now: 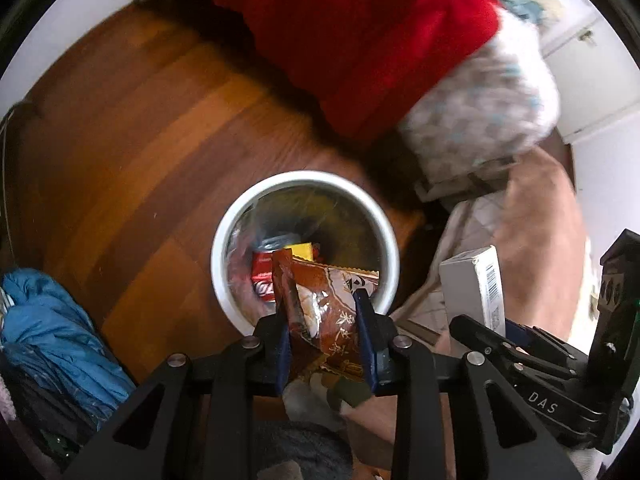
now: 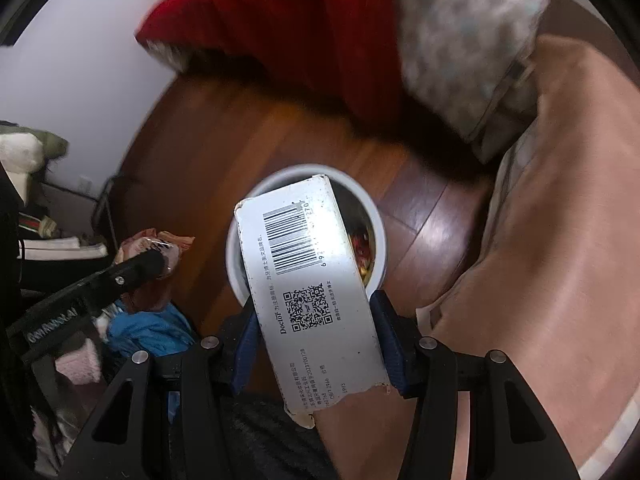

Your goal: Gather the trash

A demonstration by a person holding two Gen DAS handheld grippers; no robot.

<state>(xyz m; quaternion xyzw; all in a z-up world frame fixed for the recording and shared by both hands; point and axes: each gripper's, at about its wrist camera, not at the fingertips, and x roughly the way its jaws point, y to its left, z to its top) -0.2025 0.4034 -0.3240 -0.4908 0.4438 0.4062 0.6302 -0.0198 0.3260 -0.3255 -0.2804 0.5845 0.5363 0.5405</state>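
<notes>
Both pictures are dim indoor views with soft, warm light. A strong white glare falls on the white box (image 2: pixel 316 276) and washes out part of its barcode, while its lower print is sharp. The wooden floor (image 1: pixel 132 168) shows a mild sheen, and a purple shine in the right wrist view. Dark shadow lies under the red blanket (image 1: pixel 360 40). The blanket and the patterned pillow (image 2: pixel 468 44) are smeared by motion blur. The fisheye lens bends straight lines strongly toward the edges, and black corners surround each round picture.
</notes>
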